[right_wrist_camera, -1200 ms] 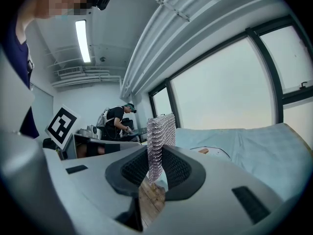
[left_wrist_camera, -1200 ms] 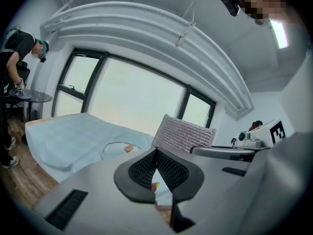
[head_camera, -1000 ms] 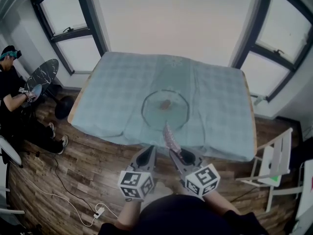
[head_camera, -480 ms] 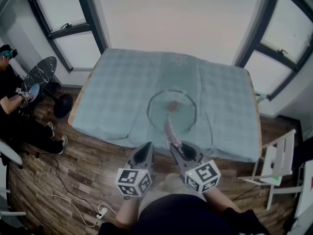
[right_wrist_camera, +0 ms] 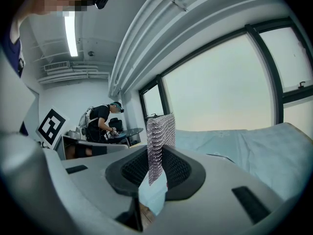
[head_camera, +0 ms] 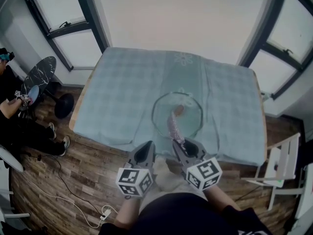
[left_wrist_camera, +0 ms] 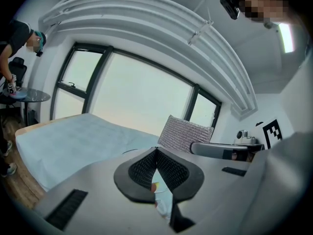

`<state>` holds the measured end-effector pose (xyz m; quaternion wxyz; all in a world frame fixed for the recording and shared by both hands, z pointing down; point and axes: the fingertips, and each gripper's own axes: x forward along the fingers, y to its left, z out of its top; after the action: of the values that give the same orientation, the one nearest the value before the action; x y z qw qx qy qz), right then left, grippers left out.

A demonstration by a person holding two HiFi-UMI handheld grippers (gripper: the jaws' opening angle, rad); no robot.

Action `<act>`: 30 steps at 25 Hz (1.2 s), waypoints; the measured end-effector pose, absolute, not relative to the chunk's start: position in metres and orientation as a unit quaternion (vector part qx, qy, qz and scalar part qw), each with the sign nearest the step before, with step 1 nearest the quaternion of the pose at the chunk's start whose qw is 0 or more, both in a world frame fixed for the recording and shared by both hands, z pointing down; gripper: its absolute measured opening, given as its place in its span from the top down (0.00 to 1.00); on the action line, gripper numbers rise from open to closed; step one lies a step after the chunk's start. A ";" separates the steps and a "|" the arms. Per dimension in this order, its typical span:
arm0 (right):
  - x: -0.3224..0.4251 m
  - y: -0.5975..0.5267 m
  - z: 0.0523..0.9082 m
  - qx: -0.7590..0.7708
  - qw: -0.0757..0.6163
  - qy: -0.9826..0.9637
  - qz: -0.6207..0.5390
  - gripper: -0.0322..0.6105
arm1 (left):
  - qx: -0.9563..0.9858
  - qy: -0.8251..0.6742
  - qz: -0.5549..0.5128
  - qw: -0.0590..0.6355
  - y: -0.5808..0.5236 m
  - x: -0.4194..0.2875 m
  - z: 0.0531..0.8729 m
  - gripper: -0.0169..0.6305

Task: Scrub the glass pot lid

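Note:
The round glass pot lid (head_camera: 188, 126) with a brown knob (head_camera: 179, 110) lies flat on the light blue tablecloth (head_camera: 122, 97), near the table's front edge. My right gripper (head_camera: 179, 145) is shut on a silvery mesh scrub pad (head_camera: 172, 126), which stands up between its jaws (right_wrist_camera: 160, 131) and reaches over the lid's near part in the head view. My left gripper (head_camera: 147, 148) is to its left, short of the table edge, shut with nothing in it (left_wrist_camera: 156, 153). The pad (left_wrist_camera: 186, 133) shows to the right in the left gripper view.
A person (head_camera: 10, 106) sits at the far left by a small round black table (head_camera: 41, 75). A white chair (head_camera: 281, 163) stands at the table's right. A cable and power strip (head_camera: 101, 212) lie on the wooden floor. Windows flank the wall behind.
Both grippers have moved forward toward the table together. The pad's tip, earlier short of the lid's near rim, now reaches over the lid toward its knob.

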<state>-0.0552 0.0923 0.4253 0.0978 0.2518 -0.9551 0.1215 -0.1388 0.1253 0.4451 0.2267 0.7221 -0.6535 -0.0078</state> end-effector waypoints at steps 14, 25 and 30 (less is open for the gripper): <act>-0.108 -0.011 0.441 0.298 0.126 -0.938 0.123 0.84 | 0.739 -0.629 0.004 0.240 0.028 -0.195 0.456 0.97; -0.124 -0.076 0.465 0.339 0.158 -0.916 0.144 0.84 | 0.758 -0.588 0.030 0.279 -0.038 -0.214 0.489 0.97; -0.124 -0.099 0.480 0.364 0.166 -0.904 0.149 0.84 | 0.766 -0.570 0.040 0.293 -0.059 -0.216 0.501 0.97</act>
<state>-0.1241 -0.0990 0.4798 0.1658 0.3635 -0.9045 0.1493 -0.2158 -0.0590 0.5007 0.2932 0.7665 -0.5700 0.0399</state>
